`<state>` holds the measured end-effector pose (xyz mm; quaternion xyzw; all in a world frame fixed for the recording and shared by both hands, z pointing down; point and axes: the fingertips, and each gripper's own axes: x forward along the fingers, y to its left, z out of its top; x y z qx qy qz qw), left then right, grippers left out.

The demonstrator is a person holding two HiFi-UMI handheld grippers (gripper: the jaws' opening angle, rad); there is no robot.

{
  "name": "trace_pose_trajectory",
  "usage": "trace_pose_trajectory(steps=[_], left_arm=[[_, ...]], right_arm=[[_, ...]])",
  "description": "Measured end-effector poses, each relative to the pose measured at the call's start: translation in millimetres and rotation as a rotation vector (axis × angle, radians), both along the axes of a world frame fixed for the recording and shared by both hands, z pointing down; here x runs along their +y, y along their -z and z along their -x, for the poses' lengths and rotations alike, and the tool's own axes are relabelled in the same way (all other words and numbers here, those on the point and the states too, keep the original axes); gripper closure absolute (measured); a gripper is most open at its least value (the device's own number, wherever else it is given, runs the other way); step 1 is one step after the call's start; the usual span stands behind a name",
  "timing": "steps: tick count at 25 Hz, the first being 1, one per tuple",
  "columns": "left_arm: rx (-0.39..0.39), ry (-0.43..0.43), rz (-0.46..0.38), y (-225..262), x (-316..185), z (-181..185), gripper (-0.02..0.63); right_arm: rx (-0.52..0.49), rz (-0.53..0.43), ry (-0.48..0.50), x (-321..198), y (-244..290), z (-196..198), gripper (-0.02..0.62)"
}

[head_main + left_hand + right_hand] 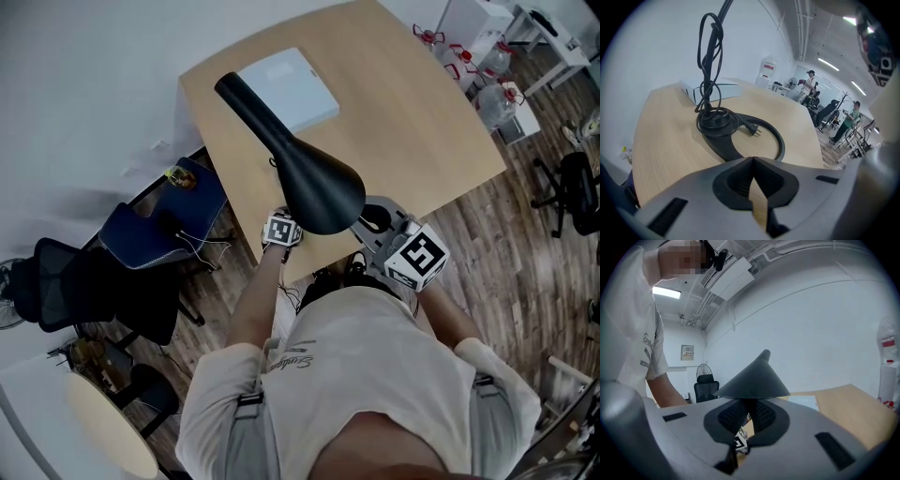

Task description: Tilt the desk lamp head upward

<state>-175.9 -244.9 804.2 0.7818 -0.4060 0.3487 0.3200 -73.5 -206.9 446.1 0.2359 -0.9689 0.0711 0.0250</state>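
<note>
Both pairs of fingers are together: my right gripper (749, 403) sits just below the lamp head (754, 380), and my left gripper (753, 160) is empty. If I push up, the fingers may slip off the rim or lift the unheld base (719, 144).

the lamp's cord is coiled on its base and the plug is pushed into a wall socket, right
Not quite. The cord is coiled on the base, but the plug is not in a socket: it lies loose on the desk inside the base's open ring, as the left gripper view shows.
</note>
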Motion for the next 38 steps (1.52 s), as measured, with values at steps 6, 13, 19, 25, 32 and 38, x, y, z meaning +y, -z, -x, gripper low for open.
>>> trace_pose_trajectory(steps=[6, 13, 19, 25, 32, 38], left_arm=[[0.025, 0.012, 0.036, -1, 2, -1, 0.591], [-0.014, 0.008, 0.038, -5, 5, 2, 0.591], [-0.009, 0.005, 0.041, -3, 3, 0, 0.591], [-0.023, -0.008, 0.025, -5, 1, -1, 0.591], [-0.053, -0.036, 0.009, -3, 2, -2, 0.591], [-0.059, -0.048, 0.005, -2, 2, -2, 0.591]], right_arm=[[0.008, 0.003, -0.024, 6, 29, -5, 0.6], [0.007, -0.059, -0.025, 15, 69, -13, 0.6], [-0.003, -0.092, -0.005, 18, 102, -13, 0.6], [0.012, -0.15, 0.013, 19, 127, -9, 0.6], [-0.055, -0.112, 0.05, 20, 156, -4, 0.6], [-0.049, -0.132, 0.082, 21, 179, 3, 0.6]])
